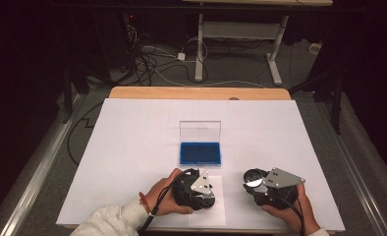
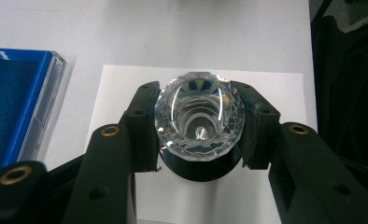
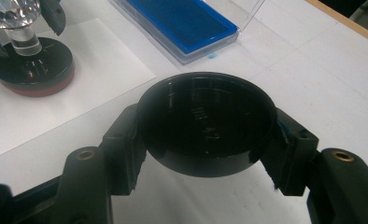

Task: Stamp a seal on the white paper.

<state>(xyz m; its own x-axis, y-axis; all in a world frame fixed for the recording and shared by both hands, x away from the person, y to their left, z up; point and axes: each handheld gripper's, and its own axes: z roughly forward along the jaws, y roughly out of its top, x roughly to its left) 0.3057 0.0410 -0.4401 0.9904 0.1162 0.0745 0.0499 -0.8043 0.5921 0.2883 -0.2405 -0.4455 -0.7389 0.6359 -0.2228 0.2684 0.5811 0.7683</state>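
We saw a dim room with dark, nearly black surroundings on both sides. The tabletop was pale wood along its far edge, and a large white sheet covered most of it. A smaller sheet of white paper lay on that near the front edge. Beyond it, the floor was grey carpet, strewn with tangled black and white cables. A second desk stood farther back on white metal legs. Pale metal rails ran along the floor on either side of the tabletop.
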